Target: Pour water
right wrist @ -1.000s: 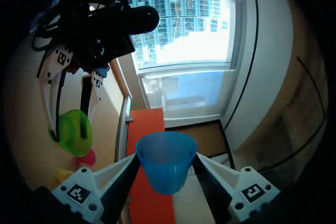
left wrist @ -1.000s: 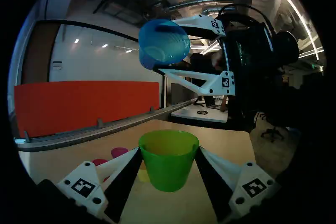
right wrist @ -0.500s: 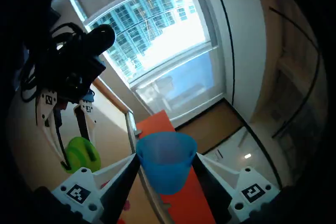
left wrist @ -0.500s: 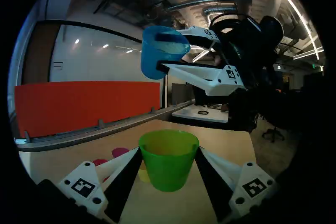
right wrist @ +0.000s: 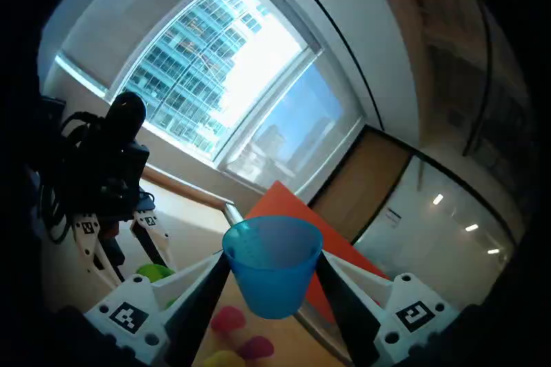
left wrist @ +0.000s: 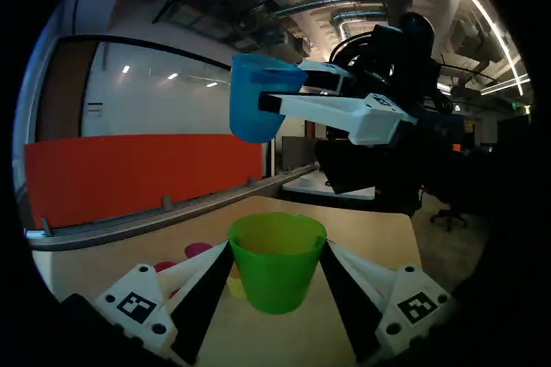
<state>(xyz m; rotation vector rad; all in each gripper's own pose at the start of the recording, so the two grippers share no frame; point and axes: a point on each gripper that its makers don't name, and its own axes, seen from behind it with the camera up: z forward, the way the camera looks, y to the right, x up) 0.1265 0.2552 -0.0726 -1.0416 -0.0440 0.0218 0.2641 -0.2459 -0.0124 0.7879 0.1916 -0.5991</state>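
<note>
Left gripper [left wrist: 275, 257] is clenched on the green cup [left wrist: 277, 277], upright, at 6 o'clock, just over the wooden table [left wrist: 375, 229]. Small pink cups [left wrist: 196, 249] and a yellow cup [left wrist: 235, 290] sit on the table just behind it, about 7 o'clock. Farther off, up at 12 o'clock, the right gripper [right wrist: 272, 267] squeezes the blue cup [left wrist: 256, 98], mouth up and higher than the green one. Orange panel [left wrist: 138, 167] way back at 9.
</note>
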